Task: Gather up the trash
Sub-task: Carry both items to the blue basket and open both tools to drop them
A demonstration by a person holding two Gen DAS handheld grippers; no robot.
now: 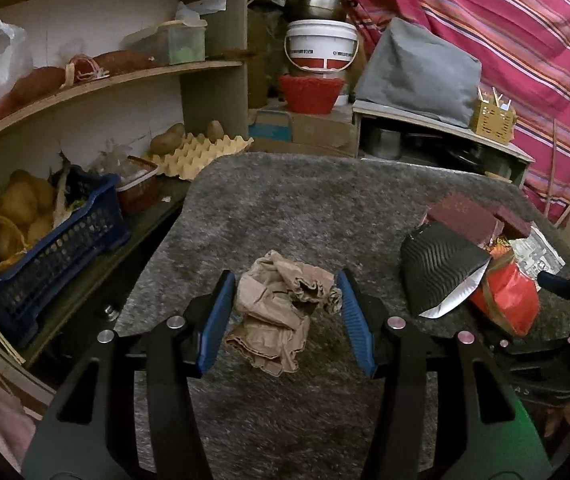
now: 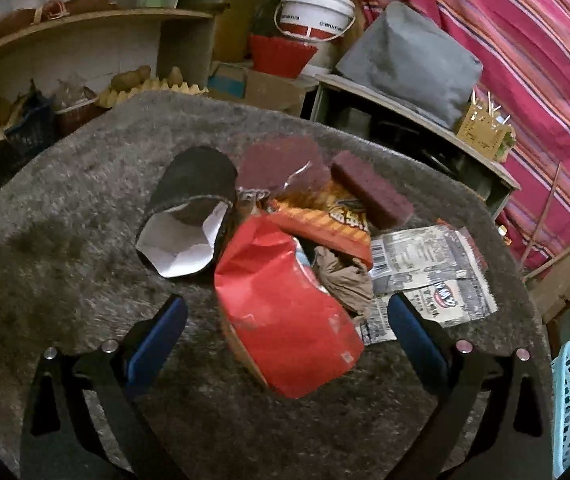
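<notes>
A crumpled brown paper [image 1: 281,312] hangs between the blue pads of my left gripper [image 1: 285,276], which is shut on it just above the grey shaggy rug [image 1: 285,208]. To its right lies a trash pile with a black carton piece [image 1: 437,264] and a red bag [image 1: 505,296]. In the right wrist view, my right gripper [image 2: 285,300] stands open astride the red bag [image 2: 285,320], and its pads are clear of it. Around the bag lie the black carton with a white inside [image 2: 189,216], an orange snack wrapper [image 2: 325,216], a brown paper wad [image 2: 345,276], printed wrappers [image 2: 433,272] and maroon blocks [image 2: 369,192].
Wooden shelves on the left hold a blue crate of potatoes [image 1: 45,256] and an egg tray [image 1: 201,152]. Behind the rug stand a white bucket [image 1: 321,46], a grey cushion [image 1: 417,76] and a striped pink cloth [image 1: 525,40]. A light blue basket [image 2: 569,408] sits at the right edge.
</notes>
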